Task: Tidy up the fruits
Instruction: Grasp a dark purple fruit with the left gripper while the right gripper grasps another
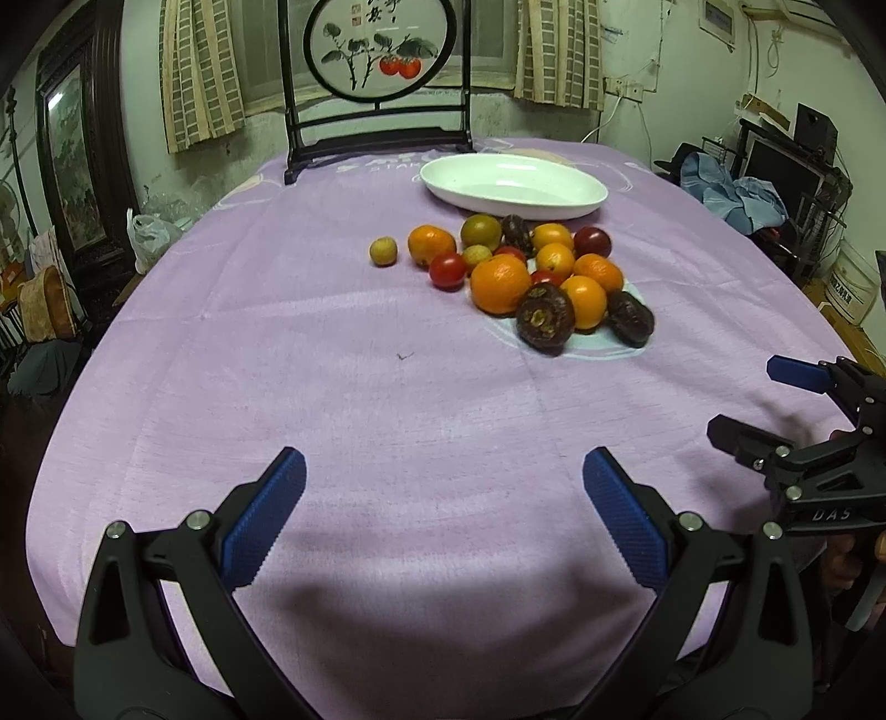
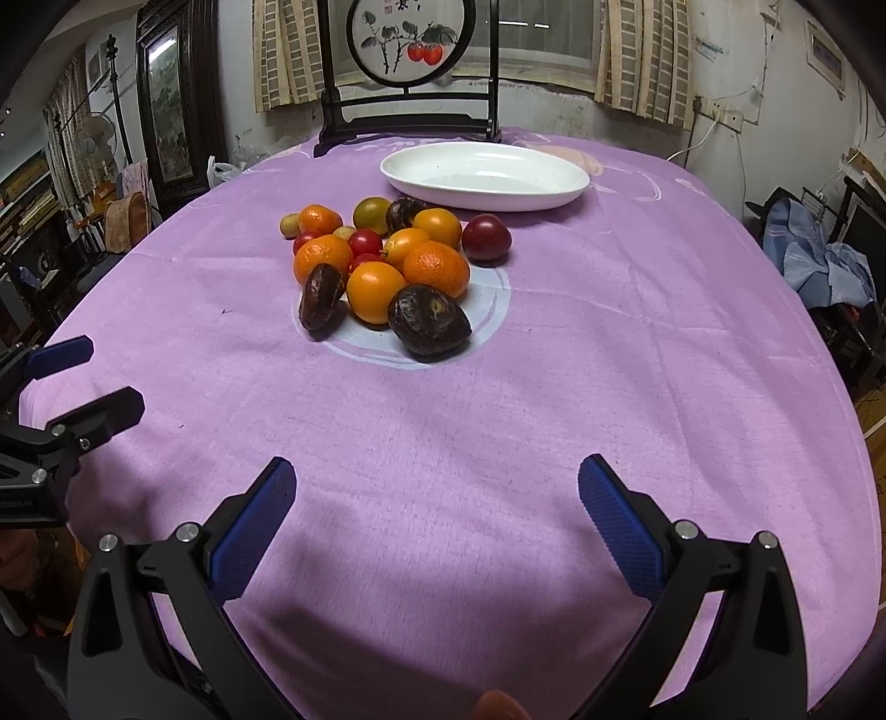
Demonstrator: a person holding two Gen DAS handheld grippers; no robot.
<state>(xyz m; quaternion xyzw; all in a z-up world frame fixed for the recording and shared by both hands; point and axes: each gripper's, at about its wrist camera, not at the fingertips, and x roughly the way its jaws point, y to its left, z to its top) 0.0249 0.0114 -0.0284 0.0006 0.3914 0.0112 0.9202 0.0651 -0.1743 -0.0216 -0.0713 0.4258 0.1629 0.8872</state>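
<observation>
A pile of fruit (image 1: 520, 271) lies on the purple tablecloth: several oranges, small red tomatoes, dark wrinkled passion fruits and pale yellow-green fruits. It also shows in the right wrist view (image 2: 387, 266). A white oval dish (image 1: 512, 183) stands empty just behind the pile, also seen in the right wrist view (image 2: 484, 174). My left gripper (image 1: 443, 498) is open and empty over the near cloth, well short of the fruit. My right gripper (image 2: 434, 504) is open and empty too, and shows at the right edge of the left wrist view (image 1: 764, 399).
A dark wooden stand with a round painted screen (image 1: 382, 50) stands at the table's far edge behind the dish. The tablecloth (image 1: 360, 387) covers the whole table. Furniture, clothes and bags crowd the floor around it.
</observation>
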